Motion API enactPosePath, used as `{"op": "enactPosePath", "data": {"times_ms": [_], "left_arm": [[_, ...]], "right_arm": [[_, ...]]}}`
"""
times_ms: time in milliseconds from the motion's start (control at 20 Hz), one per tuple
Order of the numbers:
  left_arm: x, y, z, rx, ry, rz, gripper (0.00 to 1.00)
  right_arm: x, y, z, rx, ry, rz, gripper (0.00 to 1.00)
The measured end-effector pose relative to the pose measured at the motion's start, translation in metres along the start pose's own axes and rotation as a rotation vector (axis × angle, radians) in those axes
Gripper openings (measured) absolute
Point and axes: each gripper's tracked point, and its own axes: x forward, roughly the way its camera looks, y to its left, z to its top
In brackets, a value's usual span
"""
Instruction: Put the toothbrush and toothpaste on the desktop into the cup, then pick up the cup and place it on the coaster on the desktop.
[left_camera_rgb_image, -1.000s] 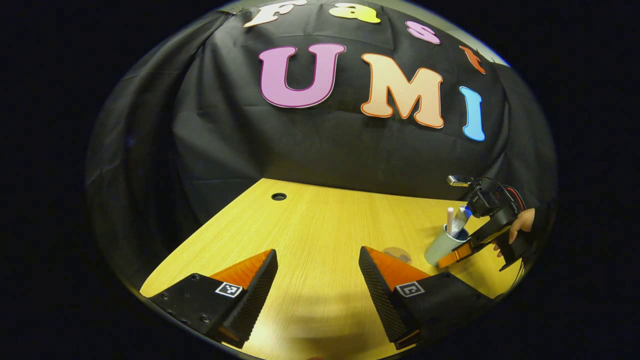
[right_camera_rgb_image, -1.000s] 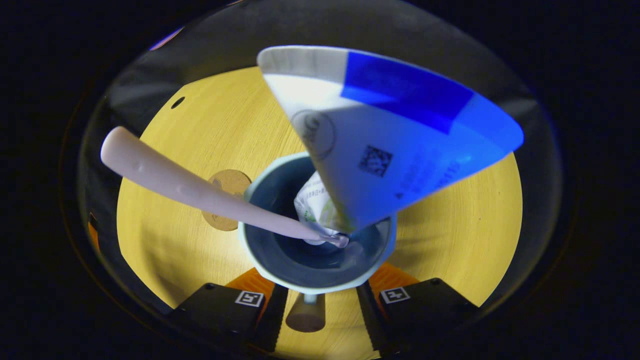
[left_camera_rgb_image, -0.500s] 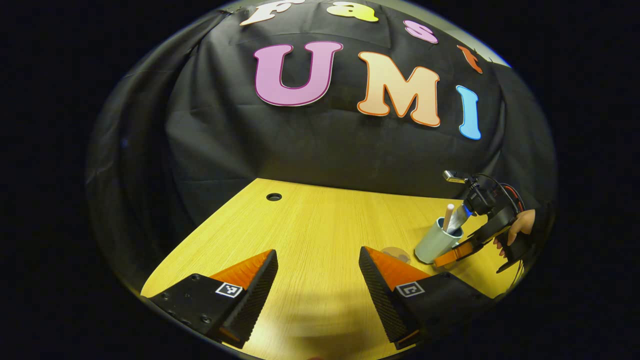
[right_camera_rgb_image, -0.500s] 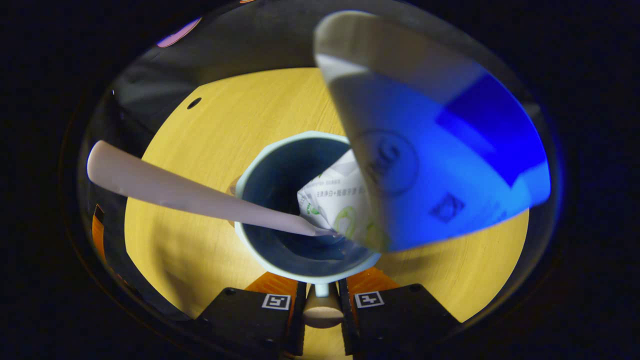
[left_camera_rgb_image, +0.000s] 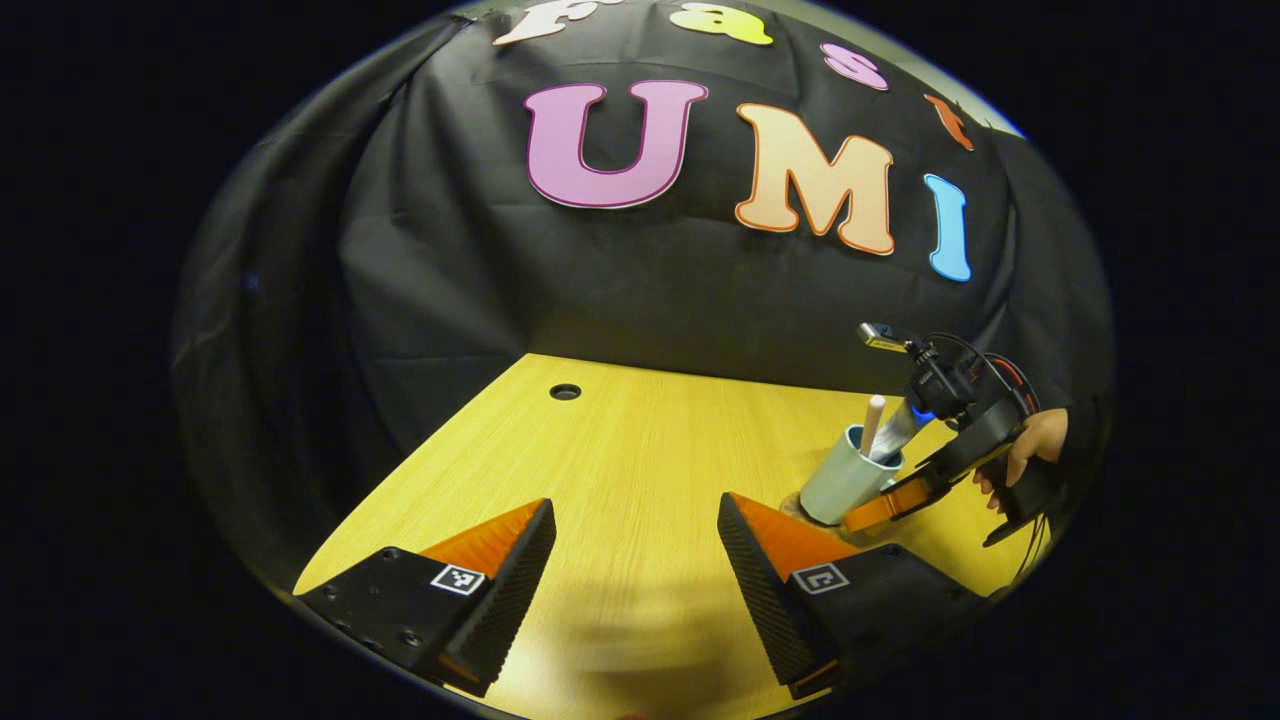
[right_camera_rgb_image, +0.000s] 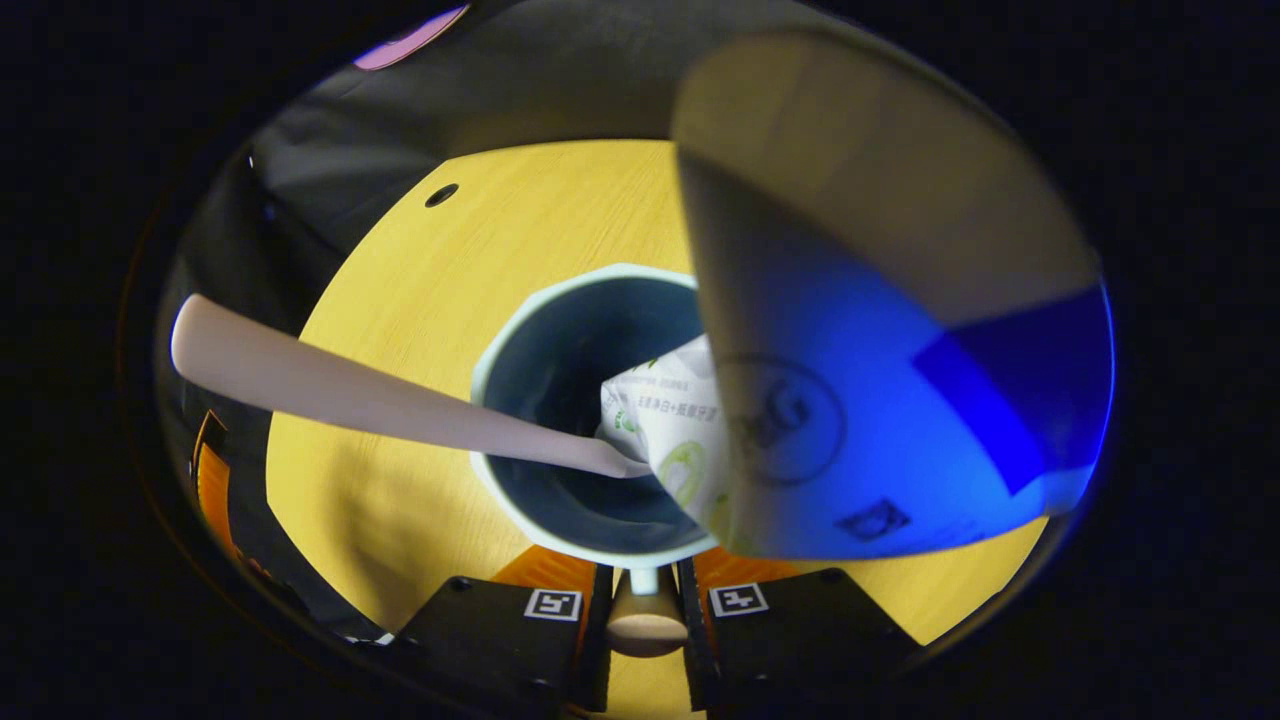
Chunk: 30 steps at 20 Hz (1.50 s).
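Cup (left_camera_rgb_image: 838, 484) now tilted at the coaster (left_camera_rgb_image: 793, 499), whose edge peeks out beside its base in the left gripper view. A second ago it hung to the right of the coaster, which lay bare; half a second ago it was closer in. Whether the base sits flat on it cannot be told.

Toothbrush (right_camera_rgb_image: 390, 398) and toothpaste (right_camera_rgb_image: 860, 380) both stand in the cup, handle and tube tail leaning out over the rim.

Right gripper (right_camera_rgb_image: 645, 625) fingers closed narrow on the cup's handle (right_camera_rgb_image: 645, 622), as half a second ago; a second ago they stood wider apart. A hand (left_camera_rgb_image: 1030, 455) holds that gripper.

Left gripper (left_camera_rgb_image: 637, 560) idle over the desktop (left_camera_rgb_image: 620, 450), fingers spread wide, gripping nothing, unchanged through the second.

Judgement: carry is nearly over. Remaining: level the cup, settle it on the coaster, then loosen the grip without toppling the top-heavy load.
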Motion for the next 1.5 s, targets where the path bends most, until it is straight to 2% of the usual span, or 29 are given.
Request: {"op": "enactPosePath", "data": {"times_ms": [50, 100, 150, 200, 250, 300, 350, 450, 600, 750, 800, 900, 950, 1000, 1150, 1250, 1300, 1500], "left_arm": [[0.0, 0.003, 0.0, -0.002, -0.002, 0.001, 0.94], [-0.001, 0.007, 0.0, -0.005, -0.005, 0.004, 0.95], [-0.001, 0.009, -0.001, -0.009, -0.006, 0.005, 0.95], [-0.001, 0.01, -0.001, -0.013, -0.009, 0.005, 0.95], [-0.001, 0.01, -0.001, -0.019, -0.01, 0.002, 0.94], [-0.002, 0.009, -0.001, -0.021, -0.011, -0.003, 0.94], [-0.002, 0.008, 0.001, -0.021, -0.014, -0.008, 0.94], [0.0, -0.001, 0.004, -0.022, -0.018, -0.027, 0.95], [-0.001, -0.021, 0.015, 0.013, -0.036, -0.052, 0.94], [-0.004, -0.056, 0.029, 0.033, -0.061, -0.077, 0.94], [-0.007, -0.07, 0.033, 0.035, -0.068, -0.084, 0.94], [-0.011, -0.099, 0.037, 0.031, -0.076, -0.094, 0.94], [-0.014, -0.112, 0.038, 0.029, -0.08, -0.089, 0.94], [-0.019, -0.128, 0.04, 0.022, -0.083, -0.091, 0.95], [-0.038, -0.171, 0.049, -0.009, -0.106, -0.096, 0.94], [-0.052, -0.189, 0.056, 0.0, -0.142, -0.077, 0.95], [-0.059, -0.196, 0.061, 0.008, -0.157, -0.066, 0.94], [-0.086, -0.224, 0.078, 0.039, -0.204, -0.098, 0.94]], "right_arm": [[0.006, 0.003, 0.0, -0.006, 0.011, 0.002, 0.32], [0.008, 0.001, -0.003, -0.012, 0.021, -0.004, 0.28], [0.003, -0.002, -0.002, -0.021, 0.016, -0.017, 0.32], [0.001, -0.003, -0.003, -0.027, 0.017, -0.026, 0.28], [-0.003, 0.001, -0.003, -0.024, 0.022, -0.026, 0.28], [-0.007, 0.003, -0.004, -0.022, 0.015, -0.022, 0.34], [-0.008, 0.003, -0.001, -0.029, 0.0, -0.023, 0.31], [-0.017, 0.006, 0.003, -0.025, -0.034, -0.019, 0.46], [-0.041, 0.004, 0.004, 0.001, -0.124, 0.009, 0.99], [-0.083, -0.013, -0.001, 0.021, -0.275, 0.037, 0.96], [-0.1, -0.022, -0.004, 0.022, -0.328, 0.033, 0.99], [-0.13, -0.047, -0.016, 0.025, -0.417, 0.038, 0.99], [-0.143, -0.06, -0.024, 0.024, -0.457, 0.043, 0.96], [-0.158, -0.07, -0.03, 0.023, -0.507, 0.046, 0.99], [-0.209, -0.097, -0.038, 0.017, -0.678, 0.051, 0.99], [-0.245, -0.103, -0.048, 0.02, -0.794, 0.059, 0.95], [-0.264, -0.104, -0.054, 0.011, -0.842, 0.063, 0.99], [-0.329, -0.114, -0.057, 0.053, -1.049, 0.025, 0.99]]}}
